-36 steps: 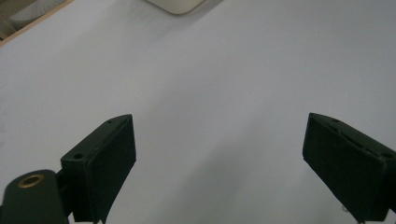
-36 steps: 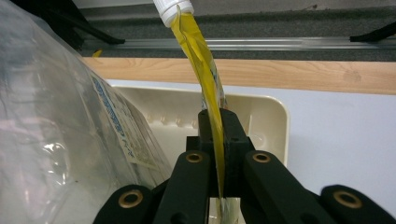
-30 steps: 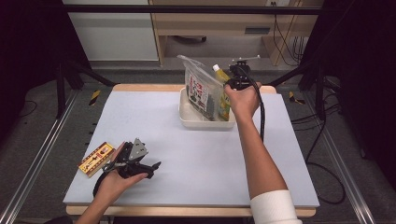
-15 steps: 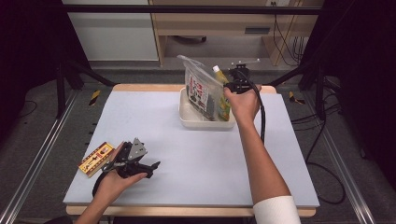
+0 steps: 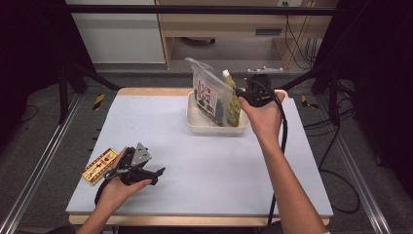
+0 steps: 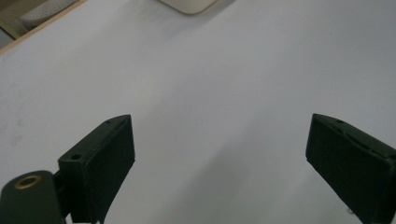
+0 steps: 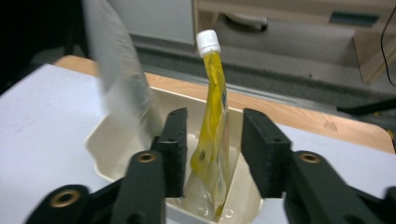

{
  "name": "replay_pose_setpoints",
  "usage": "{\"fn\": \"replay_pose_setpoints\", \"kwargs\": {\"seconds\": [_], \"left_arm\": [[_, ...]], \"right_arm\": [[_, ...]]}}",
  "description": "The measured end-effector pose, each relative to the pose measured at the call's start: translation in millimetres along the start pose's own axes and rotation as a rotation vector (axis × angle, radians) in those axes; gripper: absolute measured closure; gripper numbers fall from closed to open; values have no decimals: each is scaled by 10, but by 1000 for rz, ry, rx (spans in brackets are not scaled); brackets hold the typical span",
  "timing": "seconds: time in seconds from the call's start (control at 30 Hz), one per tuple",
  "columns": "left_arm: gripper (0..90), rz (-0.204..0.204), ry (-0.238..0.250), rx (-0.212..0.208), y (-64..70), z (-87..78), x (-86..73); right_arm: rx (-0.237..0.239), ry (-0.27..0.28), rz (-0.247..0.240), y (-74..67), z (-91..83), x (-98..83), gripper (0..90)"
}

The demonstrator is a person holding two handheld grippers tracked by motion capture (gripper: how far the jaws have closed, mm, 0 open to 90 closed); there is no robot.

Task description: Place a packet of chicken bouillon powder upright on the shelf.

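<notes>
Standing upright in the cream tub (image 5: 195, 127) near the table's far edge are a yellow spouted pouch (image 5: 233, 100) and, beside it, a clear zip bag (image 5: 208, 92) with a printed pack inside. Between the tub and the near edge, the grey table top (image 5: 219, 170) lies broad and bare, with a small printed box (image 5: 99, 165) close to its left edge. The right gripper (image 5: 239, 92) is at the tub's right side; its jaws have just been opening and stand partly apart, the pouch (image 7: 210, 135) between them, the pads clear of it. The right gripper view shows the pouch's white cap and the blurred bag (image 7: 119, 70). The left gripper (image 5: 158, 173) rests low near the box; its own view shows its jaws wide over bare surface.
</notes>
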State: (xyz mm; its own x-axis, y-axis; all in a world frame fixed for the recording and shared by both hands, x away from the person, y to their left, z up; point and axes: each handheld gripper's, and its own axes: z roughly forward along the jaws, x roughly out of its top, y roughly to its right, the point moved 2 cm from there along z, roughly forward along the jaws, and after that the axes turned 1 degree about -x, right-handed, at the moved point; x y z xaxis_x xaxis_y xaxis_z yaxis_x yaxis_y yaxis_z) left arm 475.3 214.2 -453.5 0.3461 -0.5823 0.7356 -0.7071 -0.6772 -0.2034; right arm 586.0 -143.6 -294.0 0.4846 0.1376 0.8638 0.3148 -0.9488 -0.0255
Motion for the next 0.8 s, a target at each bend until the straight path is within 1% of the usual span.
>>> {"fn": "replay_pose_setpoints", "kwargs": {"seconds": [0.07, 0.13, 0.2, 0.23, 0.27, 0.37, 0.4, 0.43, 0.47, 0.53, 0.6, 0.67, 0.73, 0.77, 0.8], "left_arm": [[74, 1, -3, -2, -2, 2, -3], [67, 10, -7, -3, -3, 3, -5], [61, 12, -12, -6, -5, 1, -8], [60, 12, -11, -11, -5, -2, -10], [56, 12, -9, -15, -5, -3, -13], [53, 16, -12, -16, -21, -20, -16], [52, 11, -8, -18, -25, -25, -17], [52, 2, -4, -16, -28, -27, -18], [53, 6, -9, -15, -39, -35, -19], [52, -2, -5, -16, -44, -41, -20], [53, 2, -8, -22, -48, -57, -23], [54, -1, -5, -22, -53, -71, -21], [54, 0, -3, -19, -71, -85, -16], [55, -1, 2, -10, -79, -90, -15], [56, 0, 6, -5, -88, -97, -13]], "right_arm": [[-7, 32, -32, -13, -122, -92, 511], [-3, 54, -55, -25, -209, -212, 446], [-7, 58, -72, -27, -265, -342, 393], [-17, 57, -87, -28, -289, -407, 390], [-24, 61, -91, -26, -314, -472, 380], [-18, 87, -84, -28, -361, -676, 342], [-19, 97, -84, -32, -368, -749, 324], [-23, 105, -88, -40, -365, -824, 296], [-24, 106, -92, -48, -354, -899, 272], [-28, 113, -97, -68, -322, -1049, 254], [-40, 108, -90, -84, -281, -1190, 236], [-33, 104, -80, -86, -239, -1323, 220], [-37, 73, -71, -83, -183, -1430, 200], [-44, 61, -70, -79, -160, -1464, 196], [-39, 55, -68, -75, -149, -1485, 188]]}}
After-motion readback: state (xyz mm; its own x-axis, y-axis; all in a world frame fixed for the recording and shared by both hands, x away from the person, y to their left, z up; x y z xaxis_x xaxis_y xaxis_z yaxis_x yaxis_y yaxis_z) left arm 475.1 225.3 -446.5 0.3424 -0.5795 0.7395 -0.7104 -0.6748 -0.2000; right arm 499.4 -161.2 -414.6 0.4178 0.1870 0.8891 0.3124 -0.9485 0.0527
